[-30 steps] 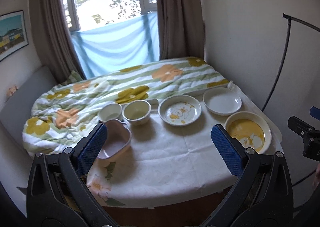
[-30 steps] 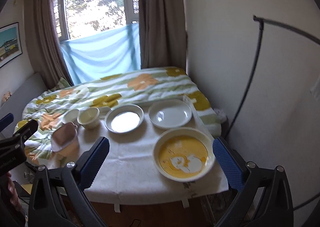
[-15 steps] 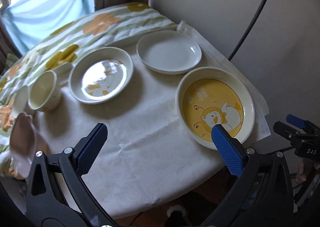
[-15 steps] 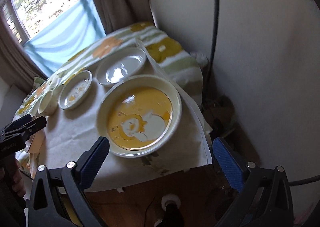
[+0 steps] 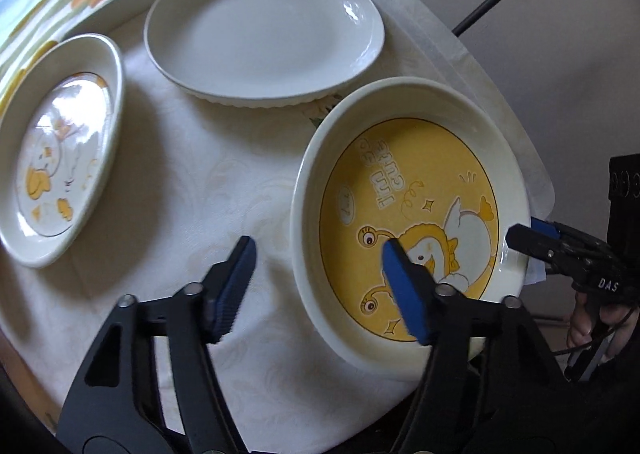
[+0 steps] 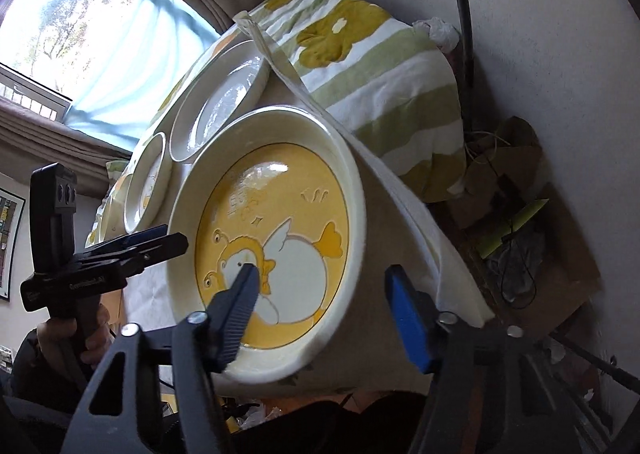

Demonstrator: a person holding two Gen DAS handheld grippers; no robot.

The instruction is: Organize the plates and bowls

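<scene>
A large cream plate with a yellow duck picture (image 5: 412, 222) lies at the table's near right corner; it also shows in the right wrist view (image 6: 276, 230). My left gripper (image 5: 320, 282) is open and straddles its left rim, one finger inside, one outside. My right gripper (image 6: 320, 306) is open and straddles its right rim the same way. Its tip shows in the left wrist view (image 5: 532, 238). A plain white plate (image 5: 264, 26) lies behind it. A smaller duck plate (image 5: 60, 174) lies to the left.
A white cloth (image 5: 200, 174) covers the table. A flowered green-striped quilt (image 6: 380, 66) lies behind and hangs at the right. A wall with a black cable (image 6: 460, 6) and floor clutter (image 6: 520, 234) lie to the right.
Both grippers have come down and forward to the large yellow plate, narrowed their opening, and now straddle its opposite rims. The bowls at the left have gone out of view.
</scene>
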